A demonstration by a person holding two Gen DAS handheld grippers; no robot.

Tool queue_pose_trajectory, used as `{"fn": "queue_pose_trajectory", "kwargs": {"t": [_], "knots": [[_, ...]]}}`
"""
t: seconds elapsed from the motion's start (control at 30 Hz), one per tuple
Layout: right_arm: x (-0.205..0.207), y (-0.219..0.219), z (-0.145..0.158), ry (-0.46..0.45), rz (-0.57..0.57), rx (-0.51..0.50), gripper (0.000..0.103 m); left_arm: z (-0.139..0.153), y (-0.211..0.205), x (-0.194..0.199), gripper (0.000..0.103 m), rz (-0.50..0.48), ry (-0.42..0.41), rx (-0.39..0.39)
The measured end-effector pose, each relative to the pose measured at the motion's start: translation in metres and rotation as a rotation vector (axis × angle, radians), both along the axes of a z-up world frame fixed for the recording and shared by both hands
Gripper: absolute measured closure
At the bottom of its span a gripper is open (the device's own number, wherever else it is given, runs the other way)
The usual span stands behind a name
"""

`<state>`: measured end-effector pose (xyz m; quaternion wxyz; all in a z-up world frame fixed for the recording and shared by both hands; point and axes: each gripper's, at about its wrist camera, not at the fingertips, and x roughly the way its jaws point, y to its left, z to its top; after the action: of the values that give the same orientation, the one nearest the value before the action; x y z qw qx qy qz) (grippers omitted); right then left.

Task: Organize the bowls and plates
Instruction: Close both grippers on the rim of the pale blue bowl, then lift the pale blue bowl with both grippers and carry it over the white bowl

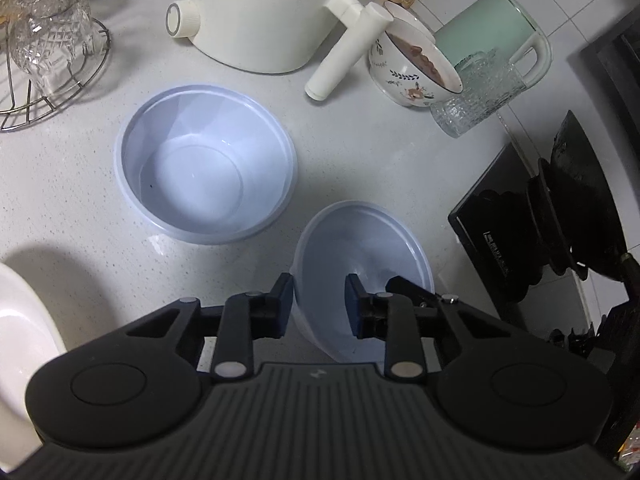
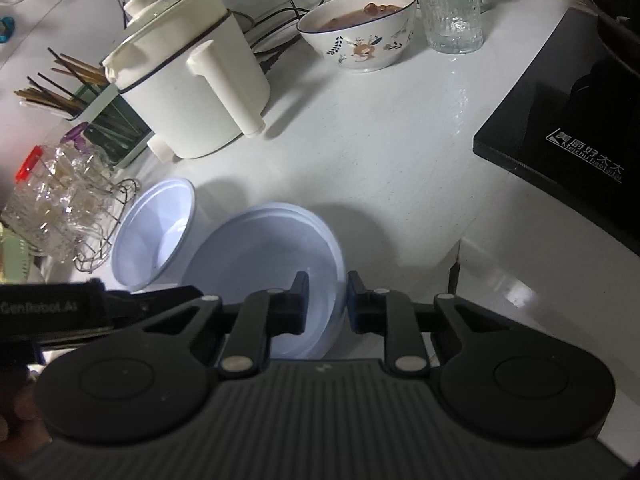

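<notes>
Two pale blue plastic bowls stand on the white counter. The far bowl (image 1: 206, 164) (image 2: 154, 232) sits upright and free. The near bowl (image 1: 372, 248) (image 2: 260, 256) lies between both grippers. My left gripper (image 1: 320, 304) straddles its left rim, one pad against the outer wall and the other inside with a gap showing, so it is open. My right gripper (image 2: 328, 300) straddles the bowl's right rim, and its narrow jaws are shut on the wall. The left gripper's body (image 2: 80, 308) shows at the left of the right wrist view.
A white electric pot (image 1: 256, 12) (image 2: 188, 92), a flowered bowl of food (image 1: 416, 68) (image 2: 360, 28) and a textured glass (image 1: 476, 96) (image 2: 448, 8) stand behind. A wire rack of glassware (image 1: 48, 48) is at left, a black cooktop (image 2: 560, 140) at right, a white dish (image 1: 24, 320) near left.
</notes>
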<state>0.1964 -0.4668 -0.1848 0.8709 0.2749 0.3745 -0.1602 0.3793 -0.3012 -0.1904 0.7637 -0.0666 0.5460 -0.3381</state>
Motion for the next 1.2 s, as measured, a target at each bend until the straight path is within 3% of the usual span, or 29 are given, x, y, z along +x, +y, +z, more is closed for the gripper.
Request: {"fn": "queue_pose_trajectory", "kwargs": {"t": [0.63,1.2], "knots": [[-0.017,0.024,0.045,-0.086,-0.015,-0.008,0.081,0.057,0.034,-0.014,0.071,-0.007,-0.059,-0.036],[-0.020,0.072,0.086,-0.181,0.055,-0.031,0.081,0.100,0.106,-0.036,0.070,0.069,-0.117,-0.057]]}}
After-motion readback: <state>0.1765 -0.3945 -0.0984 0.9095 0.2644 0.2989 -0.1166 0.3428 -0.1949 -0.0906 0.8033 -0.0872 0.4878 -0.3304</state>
